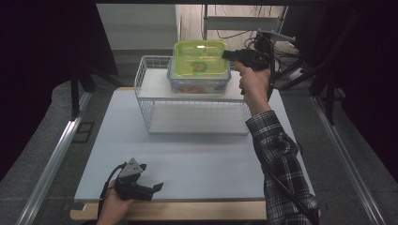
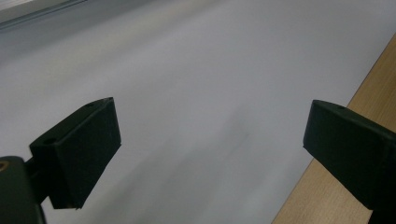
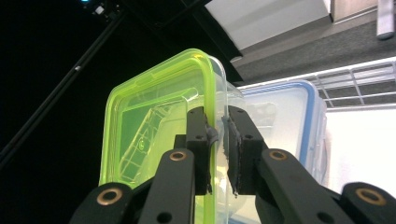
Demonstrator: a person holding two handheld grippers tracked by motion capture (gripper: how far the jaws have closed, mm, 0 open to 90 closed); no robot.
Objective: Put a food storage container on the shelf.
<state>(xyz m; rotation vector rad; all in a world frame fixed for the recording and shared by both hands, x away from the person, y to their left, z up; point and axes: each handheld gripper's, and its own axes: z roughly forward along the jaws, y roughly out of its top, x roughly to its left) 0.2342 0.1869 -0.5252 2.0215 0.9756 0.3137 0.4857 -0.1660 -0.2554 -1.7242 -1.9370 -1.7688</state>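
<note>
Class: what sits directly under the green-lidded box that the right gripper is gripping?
Under the green-lidded box is a blue-lidded box, standing on the wire rack's upper shelf. Reddish contents show faintly through its clear wall; what they are cannot be told.

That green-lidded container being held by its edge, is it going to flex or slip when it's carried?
The green-lidded container looks like thin clear plastic, so it may flex a little where the right hand-held gripper pinches its rim. Smooth, glossy walls suggest it could slip. Held at one edge, it will probably tend to sag or pivot, though it looks light.
</note>
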